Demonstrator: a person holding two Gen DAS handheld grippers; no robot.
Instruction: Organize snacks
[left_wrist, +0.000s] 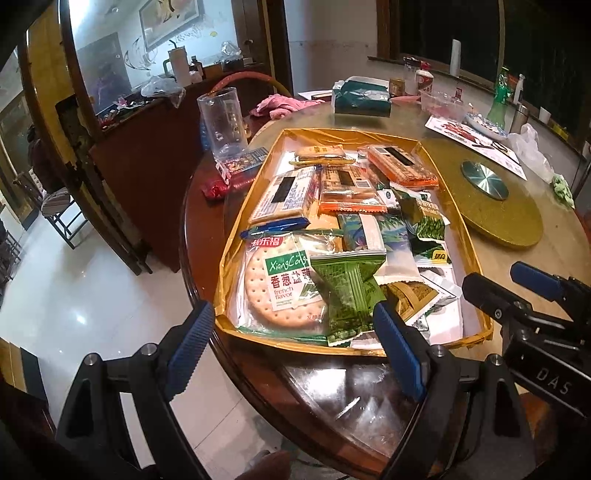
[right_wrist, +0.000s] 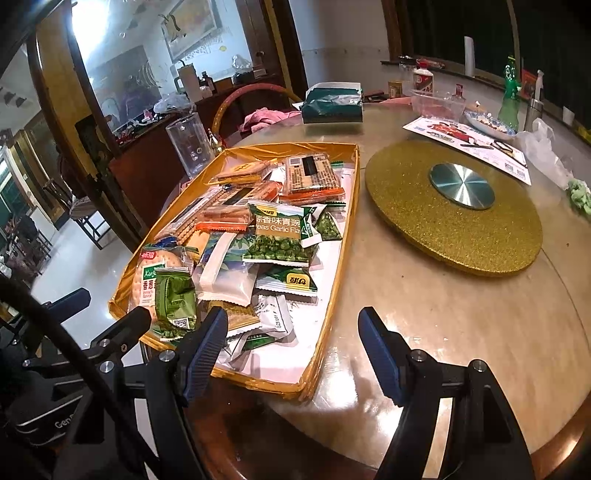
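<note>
Two tools, left (left_wrist: 295, 347) and right (right_wrist: 295, 354), gape empty beside the tray's (left_wrist: 369, 133) "XiangCong french flavor" cracker pack (left_wrist: 280, 284).

Both tools: black frames, ribbed blue pads (left_wrist: 397, 343), silver screws; black cable (right_wrist: 74, 354) by right.

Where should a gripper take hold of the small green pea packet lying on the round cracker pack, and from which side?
Grip the small green pea packet at its crimped near end, coming from above on the tray's near side. It lies topmost, overlapping the round cracker pack.
</note>
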